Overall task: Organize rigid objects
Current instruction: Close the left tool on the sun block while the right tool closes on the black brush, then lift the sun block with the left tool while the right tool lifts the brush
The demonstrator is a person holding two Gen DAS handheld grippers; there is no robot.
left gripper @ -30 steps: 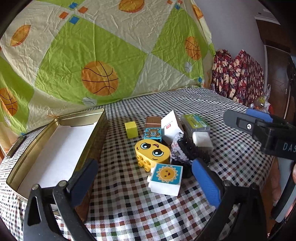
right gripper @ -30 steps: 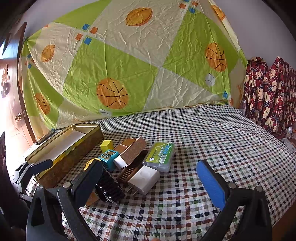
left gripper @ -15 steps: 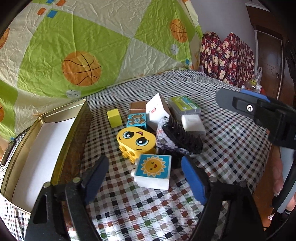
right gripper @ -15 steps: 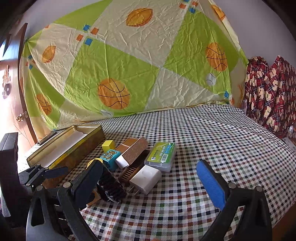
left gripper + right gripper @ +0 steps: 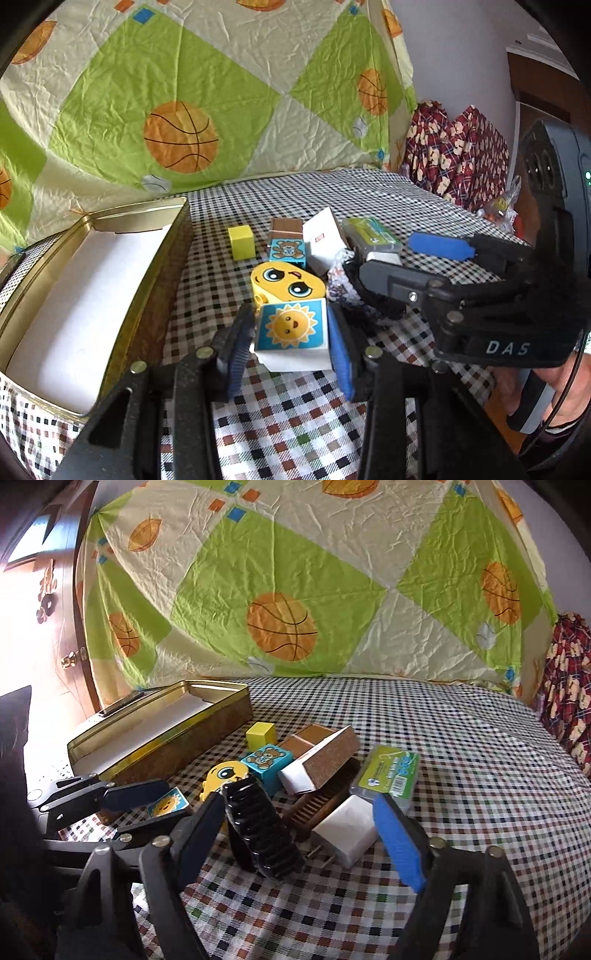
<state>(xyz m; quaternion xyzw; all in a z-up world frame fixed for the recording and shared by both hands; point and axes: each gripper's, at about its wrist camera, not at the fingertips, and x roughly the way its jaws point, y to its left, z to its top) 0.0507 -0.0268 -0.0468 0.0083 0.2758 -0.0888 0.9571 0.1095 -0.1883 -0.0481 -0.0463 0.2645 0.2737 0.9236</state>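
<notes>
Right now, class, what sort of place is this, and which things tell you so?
Probably a room in a home: a basketball-print sheet hangs behind a checked tablecloth, a wooden door stands at the side, and toy blocks lie about.

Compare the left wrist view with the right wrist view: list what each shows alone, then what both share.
Left wrist only: the left gripper seen from behind, its blue pads against both sides of the sun block, and red patterned bedding at the far right.

Right wrist only: the right gripper open around the black comb and white charger, plus a wooden door on the left.

Both: the gold tin, yellow cube, teddy block, yellow face block and green-lidded case.
</notes>
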